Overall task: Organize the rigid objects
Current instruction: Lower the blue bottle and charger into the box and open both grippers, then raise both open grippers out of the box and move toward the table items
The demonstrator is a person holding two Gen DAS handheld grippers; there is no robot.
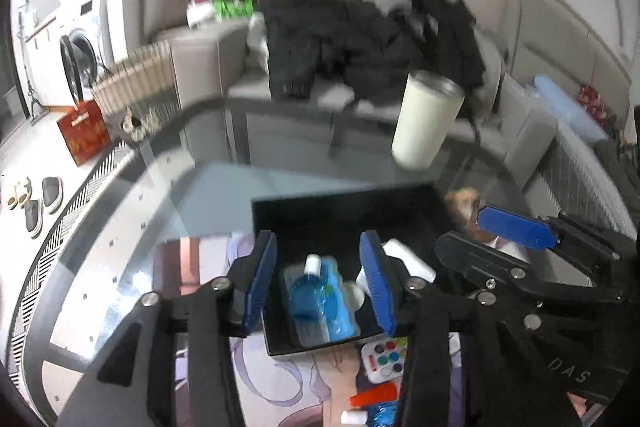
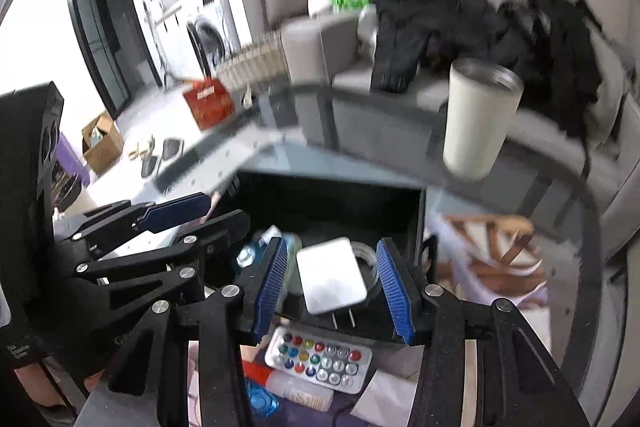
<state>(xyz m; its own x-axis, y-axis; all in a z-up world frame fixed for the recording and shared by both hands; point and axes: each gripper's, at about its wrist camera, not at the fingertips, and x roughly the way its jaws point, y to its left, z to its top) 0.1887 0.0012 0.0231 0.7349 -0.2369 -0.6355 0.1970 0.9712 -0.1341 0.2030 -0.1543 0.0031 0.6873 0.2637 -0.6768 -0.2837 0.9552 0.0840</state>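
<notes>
A black open box (image 1: 340, 215) sits on the glass table, also in the right wrist view (image 2: 332, 199). In it lie a blue bottle with a white cap (image 1: 310, 297) and a white plug adapter (image 2: 331, 275). My left gripper (image 1: 318, 283) is open above the blue bottle, not touching it. My right gripper (image 2: 336, 285) is open around the white adapter, above the box. A white remote with coloured buttons (image 2: 320, 359) lies in front of the box, also in the left wrist view (image 1: 386, 357). A white tube with a red cap (image 2: 288, 385) lies beside it.
A tall cream tumbler (image 1: 426, 119) stands on the table behind the box, also in the right wrist view (image 2: 478, 119). A grey sofa with black clothes (image 1: 360, 39) is beyond the table. A red box (image 1: 84, 133) and slippers (image 1: 40, 199) are on the floor at left.
</notes>
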